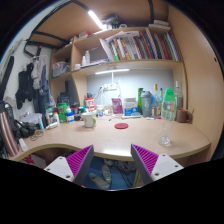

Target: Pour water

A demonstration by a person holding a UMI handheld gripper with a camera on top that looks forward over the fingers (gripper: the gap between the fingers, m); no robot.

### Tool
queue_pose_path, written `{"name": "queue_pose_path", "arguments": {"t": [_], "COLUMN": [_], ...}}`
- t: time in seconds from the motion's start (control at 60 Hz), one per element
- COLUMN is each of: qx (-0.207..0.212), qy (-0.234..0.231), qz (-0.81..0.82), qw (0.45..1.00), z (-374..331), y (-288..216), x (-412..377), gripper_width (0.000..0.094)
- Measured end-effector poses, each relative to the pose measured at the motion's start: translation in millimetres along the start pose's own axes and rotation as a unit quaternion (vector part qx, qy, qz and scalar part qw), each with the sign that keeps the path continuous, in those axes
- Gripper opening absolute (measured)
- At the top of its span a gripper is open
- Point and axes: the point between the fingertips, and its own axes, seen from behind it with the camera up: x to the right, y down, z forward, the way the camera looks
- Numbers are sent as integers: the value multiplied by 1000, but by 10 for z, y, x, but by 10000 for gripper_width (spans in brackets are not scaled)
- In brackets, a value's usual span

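- The gripper [112, 163] was held above the near edge of a curved wooden desk [105, 140], its two fingers spread wide with nothing between them.
- The purple pads [76, 160] on the inner faces of the fingers stood well apart, and only the bare desk top and its front edge showed in the gap.
- A small clear glass [166, 140] stood on the desk ahead of the right finger, near the desk's right edge, apart from the gripper.
- A green-tinted bottle [169, 103] stood upright at the back right of the desk, near the wall; whether it held water could not be made out.
- A round red coaster [121, 126] lay flat near the middle of the desk, beyond the fingers.
- A white cup [90, 120] stood to the left of the coaster, towards the back edge.
- More bottles and jars [62, 112] crowded the back left of the desk.
- Rows of books [140, 46] filled the shelf above the desk, and a strip light [97, 19] shone over it.
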Motion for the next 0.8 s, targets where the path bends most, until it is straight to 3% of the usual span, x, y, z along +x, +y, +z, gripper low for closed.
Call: {"name": "queue_pose_path", "arguments": {"t": [0.317, 0.5, 0.65, 0.8], "qx": [31, 69, 73, 69], "qy": [29, 105, 168, 203], "qz": [-4, -27, -25, -23], "qw": [999, 992, 983, 976], "z": [150, 410, 697, 1032], "y": [-161, -445, -479, -406], "x": [352, 1244, 1930, 2364], "gripper_width": [835, 833, 834, 830]}}
